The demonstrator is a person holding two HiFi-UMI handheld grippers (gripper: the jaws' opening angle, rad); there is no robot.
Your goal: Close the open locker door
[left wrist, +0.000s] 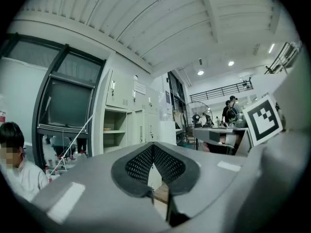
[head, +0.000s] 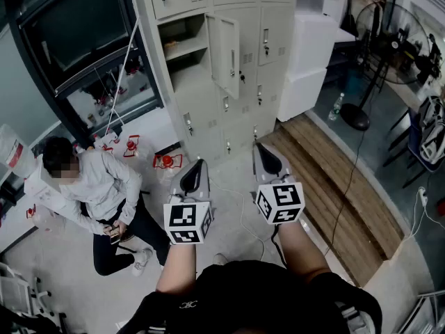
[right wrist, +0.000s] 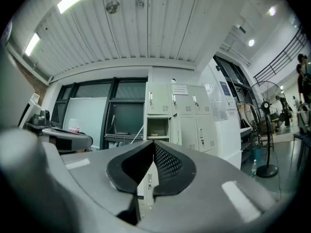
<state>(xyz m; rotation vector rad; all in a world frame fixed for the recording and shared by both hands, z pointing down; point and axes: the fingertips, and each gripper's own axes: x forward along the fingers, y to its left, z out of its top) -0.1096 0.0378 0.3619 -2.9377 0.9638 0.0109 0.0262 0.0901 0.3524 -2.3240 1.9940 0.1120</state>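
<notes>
Grey locker door (head: 228, 54) ajar; white notice (right wrist: 180, 89) above (print illegible).

place: lab or workshop | signs: steel lockers (head: 277, 44), pedestal fan (head: 388, 37), ribbed ceiling (right wrist: 146, 28)

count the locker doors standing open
1. The open locker door swings out from the left column of the lockers, beside its shelved compartment. Other doors look shut; the top row is partly cropped.

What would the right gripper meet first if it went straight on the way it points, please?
Probably the locker bank, at a closed door below the open compartment; the right gripper's path looks free until there.
</notes>
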